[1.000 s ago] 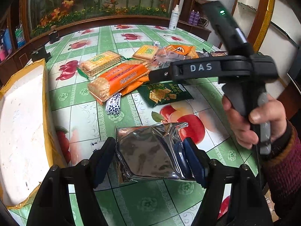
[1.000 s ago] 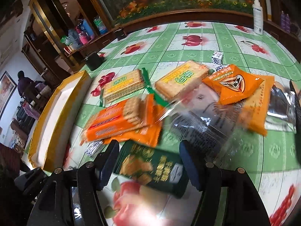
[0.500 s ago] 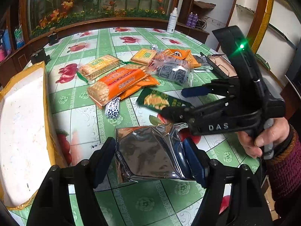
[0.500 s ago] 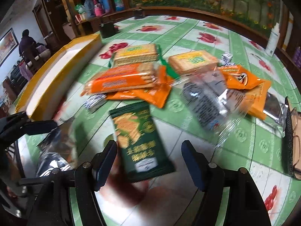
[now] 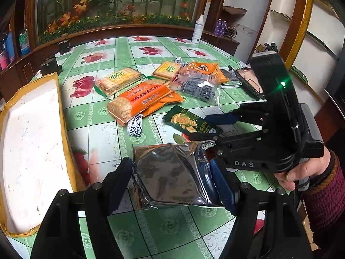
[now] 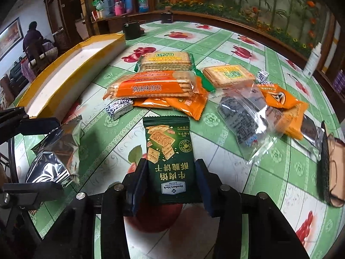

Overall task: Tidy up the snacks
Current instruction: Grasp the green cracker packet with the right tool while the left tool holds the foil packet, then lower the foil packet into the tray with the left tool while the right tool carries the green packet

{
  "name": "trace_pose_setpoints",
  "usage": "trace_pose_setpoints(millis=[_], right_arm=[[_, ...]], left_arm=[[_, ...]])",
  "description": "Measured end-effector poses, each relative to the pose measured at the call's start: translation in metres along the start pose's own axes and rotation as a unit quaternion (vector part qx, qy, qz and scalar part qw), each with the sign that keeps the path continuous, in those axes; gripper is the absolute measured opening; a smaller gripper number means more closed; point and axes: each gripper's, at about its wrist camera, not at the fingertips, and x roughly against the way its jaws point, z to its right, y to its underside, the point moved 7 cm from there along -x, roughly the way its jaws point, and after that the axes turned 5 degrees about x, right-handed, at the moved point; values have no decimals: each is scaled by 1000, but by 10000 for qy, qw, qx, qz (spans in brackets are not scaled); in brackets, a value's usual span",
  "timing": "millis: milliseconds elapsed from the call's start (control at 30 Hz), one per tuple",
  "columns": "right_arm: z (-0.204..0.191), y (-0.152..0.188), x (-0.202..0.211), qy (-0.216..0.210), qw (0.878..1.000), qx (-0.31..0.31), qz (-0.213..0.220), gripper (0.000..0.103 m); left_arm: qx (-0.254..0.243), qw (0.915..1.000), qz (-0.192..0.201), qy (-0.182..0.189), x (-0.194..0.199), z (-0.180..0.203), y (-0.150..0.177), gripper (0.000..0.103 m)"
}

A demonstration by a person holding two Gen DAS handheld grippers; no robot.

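Note:
My left gripper [image 5: 170, 168] is shut on a silver foil packet [image 5: 168, 179], holding it just above the green apple-print tablecloth. That silver foil packet [image 6: 54, 151] also shows at the left of the right wrist view. A dark green cracker packet [image 6: 170, 151] lies flat on the table, its near end between the blue pads of my right gripper [image 6: 171, 168]. Those jaws are closing and the pads touch both long edges of the packet. In the left wrist view the right gripper [image 5: 200, 127] reaches in from the right, held by a hand in a maroon sleeve, over the green packet [image 5: 187, 123].
A shallow white box with a yellow rim [image 6: 71, 73] stands at the table's left. Beyond lie an orange cracker pack [image 6: 151, 86], two yellow-green cracker packs [image 6: 166, 60], a clear bag [image 6: 243, 112], orange packets [image 6: 278, 97] and a small black-and-white packet [image 6: 118, 108]. Glasses on a case [image 6: 332, 166] sit far right.
My right gripper has swung over the green cracker packet, rolled into line with it, and its jaws have narrowed onto its sides. The left gripper keeps still with the silver packet.

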Motion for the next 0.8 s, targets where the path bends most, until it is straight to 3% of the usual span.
trace_pose_setpoints(millis=[200,433,800], right_arm=[[-2,5,6,-37,9997,-233,10,48],[-5,6,14,-494,9959,-742,135,48],[-18,-11,43,-843,9901,-979,546,48]], left_arm=[[39,10000,42,10,3,-1,-2,73],[89,9998,168,-1,13,-8,-8,73],[308,9982,501,-82,37,-29,-22,73]])
